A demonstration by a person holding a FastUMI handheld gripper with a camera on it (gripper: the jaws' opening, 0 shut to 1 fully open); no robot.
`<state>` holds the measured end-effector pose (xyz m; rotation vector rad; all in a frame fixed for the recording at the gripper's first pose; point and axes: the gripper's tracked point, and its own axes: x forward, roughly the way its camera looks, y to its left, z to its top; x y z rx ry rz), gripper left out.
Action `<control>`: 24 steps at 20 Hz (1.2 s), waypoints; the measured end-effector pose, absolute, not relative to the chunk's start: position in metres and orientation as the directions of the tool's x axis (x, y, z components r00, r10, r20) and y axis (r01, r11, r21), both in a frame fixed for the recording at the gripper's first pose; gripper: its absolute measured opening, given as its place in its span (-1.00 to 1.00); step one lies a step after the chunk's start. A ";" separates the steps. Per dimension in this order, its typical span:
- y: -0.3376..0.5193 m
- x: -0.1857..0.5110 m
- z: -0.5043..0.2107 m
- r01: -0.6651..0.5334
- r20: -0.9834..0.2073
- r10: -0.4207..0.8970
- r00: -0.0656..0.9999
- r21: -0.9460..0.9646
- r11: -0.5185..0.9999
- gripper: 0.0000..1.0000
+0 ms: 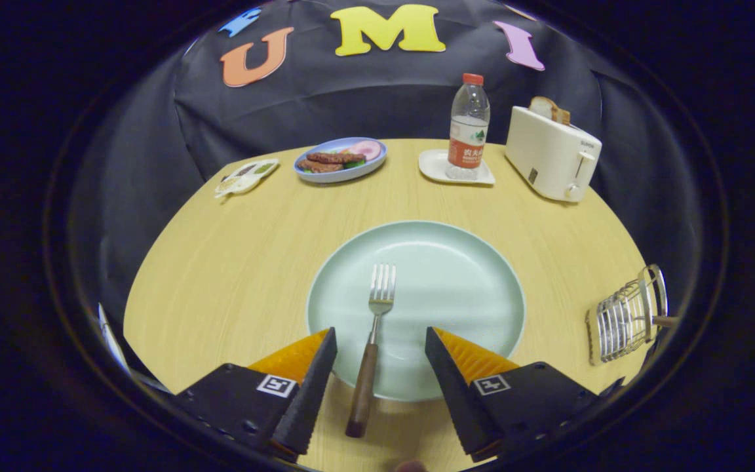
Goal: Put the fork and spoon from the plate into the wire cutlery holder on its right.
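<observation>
On the bench [233, 262] a snack packet [245, 177] and a dish of food [340, 159] sit well beyond the fingers. The hand-held gripper [381, 347] is released, fingers spread on either side of the fork [372, 341], which lies on the plate [456, 275] with its wooden handle overhanging the near rim. The fork pickup looks to be the step in hand: lower and close on the handle. A bottle [468, 128] (label unreadable) and a toaster [551, 154] come next. The wire holder [626, 314] stands right of the plate, a handle already poking from it, possibly the spoon's.

pale green plate [456, 262], brown-handled silver fork [371, 341], light wood-grain table [233, 262].
</observation>
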<state>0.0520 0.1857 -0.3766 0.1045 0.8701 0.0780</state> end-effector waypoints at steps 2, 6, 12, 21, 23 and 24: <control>0.187 0.051 -0.385 -0.016 -0.775 0.109 0.623 0.127 0.992 0.42; 0.186 0.049 -0.395 -0.009 -0.790 0.101 0.605 0.120 0.993 -0.18; 0.168 0.050 -0.400 0.011 -0.817 0.081 0.571 0.107 0.994 -0.97; 0.126 0.038 -0.334 -0.071 -0.863 0.119 0.490 0.097 0.993 -0.97; 0.108 0.035 -0.308 -0.063 -0.868 0.132 0.479 0.116 0.991 -0.98; 0.096 0.033 -0.295 -0.056 -0.870 0.132 0.475 0.120 0.991 -0.98</control>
